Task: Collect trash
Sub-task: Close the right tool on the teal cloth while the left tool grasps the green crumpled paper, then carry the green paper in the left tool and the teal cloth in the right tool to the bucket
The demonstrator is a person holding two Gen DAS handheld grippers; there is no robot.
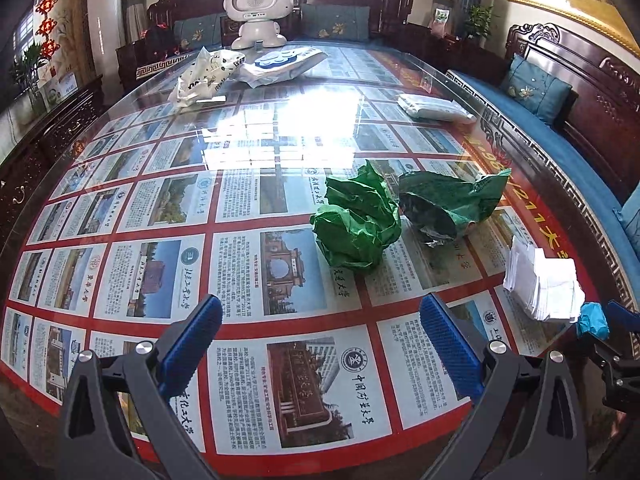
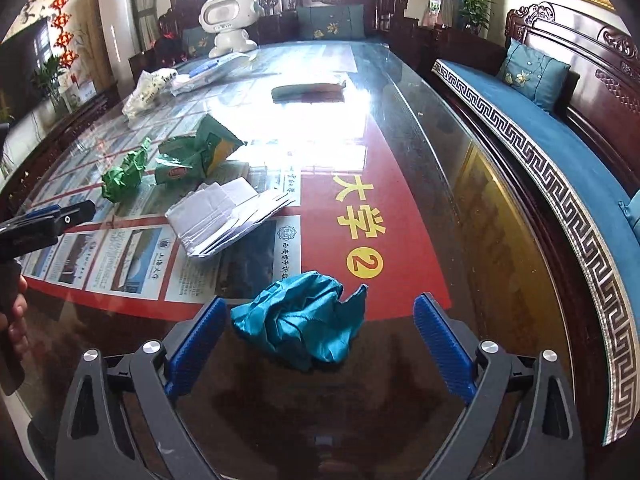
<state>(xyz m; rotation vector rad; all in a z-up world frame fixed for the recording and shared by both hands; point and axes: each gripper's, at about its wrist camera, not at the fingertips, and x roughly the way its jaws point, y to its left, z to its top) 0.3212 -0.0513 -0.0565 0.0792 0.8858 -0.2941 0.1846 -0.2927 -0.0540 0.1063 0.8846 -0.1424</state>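
A crumpled green paper ball (image 1: 356, 224) lies on the glass-topped table (image 1: 280, 136), with an empty green snack bag (image 1: 452, 200) to its right. My left gripper (image 1: 320, 320) is open and empty, a short way in front of the ball. In the right wrist view a crumpled teal wrapper (image 2: 300, 320) lies between the open fingers of my right gripper (image 2: 320, 320), nearer the left finger. The green ball (image 2: 124, 176) and green bag (image 2: 196, 152) lie further left. A stack of white papers (image 2: 224, 216) sits between; it also shows in the left view (image 1: 540, 284).
A white toy robot (image 1: 258, 12) stands at the table's far end, with white plastic bags (image 1: 204, 76) and a white packet (image 1: 432, 108) near it. A dark flat pouch (image 2: 308, 92) lies mid-table. A blue-cushioned wooden sofa (image 2: 552, 160) runs along the right edge.
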